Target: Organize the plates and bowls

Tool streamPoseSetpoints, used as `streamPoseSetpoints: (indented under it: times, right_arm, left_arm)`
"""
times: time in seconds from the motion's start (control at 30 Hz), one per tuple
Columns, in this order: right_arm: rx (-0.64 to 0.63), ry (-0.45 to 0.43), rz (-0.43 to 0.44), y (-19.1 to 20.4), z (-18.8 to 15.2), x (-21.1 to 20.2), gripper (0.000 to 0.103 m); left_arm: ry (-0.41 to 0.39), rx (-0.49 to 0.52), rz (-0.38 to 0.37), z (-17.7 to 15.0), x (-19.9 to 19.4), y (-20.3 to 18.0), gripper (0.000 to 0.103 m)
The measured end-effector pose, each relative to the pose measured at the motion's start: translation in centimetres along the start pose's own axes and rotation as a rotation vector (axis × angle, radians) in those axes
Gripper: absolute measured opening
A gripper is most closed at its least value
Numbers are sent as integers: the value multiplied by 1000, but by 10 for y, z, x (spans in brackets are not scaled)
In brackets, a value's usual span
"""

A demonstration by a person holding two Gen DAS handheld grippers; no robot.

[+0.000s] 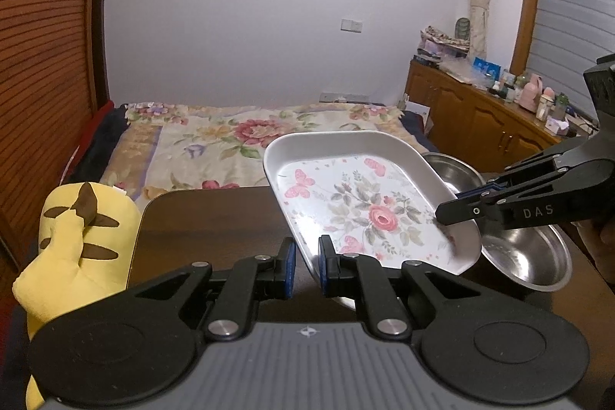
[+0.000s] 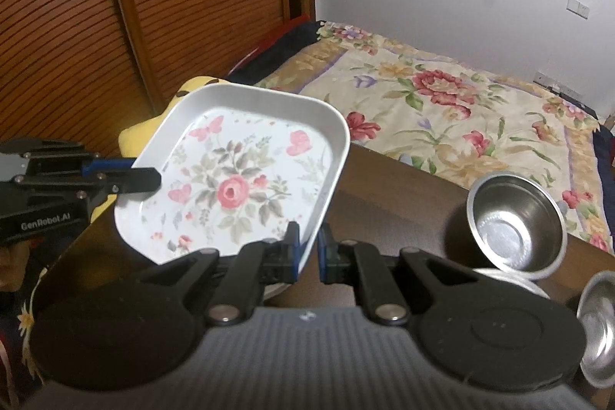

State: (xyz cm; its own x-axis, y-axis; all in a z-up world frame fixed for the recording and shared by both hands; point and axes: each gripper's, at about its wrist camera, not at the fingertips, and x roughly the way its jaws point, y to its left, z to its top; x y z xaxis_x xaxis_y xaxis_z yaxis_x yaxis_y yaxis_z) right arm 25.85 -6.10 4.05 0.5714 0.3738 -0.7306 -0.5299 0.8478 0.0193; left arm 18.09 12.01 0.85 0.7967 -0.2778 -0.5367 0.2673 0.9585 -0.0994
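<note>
Floral plate [image 1: 361, 214], white rim, tilted, w/ both grippers' jaws pinching opp. edges

left gripper [image 1: 306, 266] nearly closed, jaws level, right gripper [image 2: 307, 252] likewise, apparently pinching something thin

Steel bowl [image 2: 599, 329] cut off right.

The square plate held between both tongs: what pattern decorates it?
Pink rose, grey-green leaves and pink butterflies on the white plate; clearest in the right wrist view.
</note>
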Motion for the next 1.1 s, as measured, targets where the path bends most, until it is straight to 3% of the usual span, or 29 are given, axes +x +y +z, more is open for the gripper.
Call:
streamPoseSetpoints:
  times: [0.47, 1.1]
  right_arm:
    - [-11, -21, 5, 6, -22, -34, 12]
    - [-6, 5, 35, 13, -55, -45, 12]
  left_arm:
    - [-9, 41, -15, -10, -32, -18, 13]
    - [31, 43, -49, -39, -50, -27, 14]
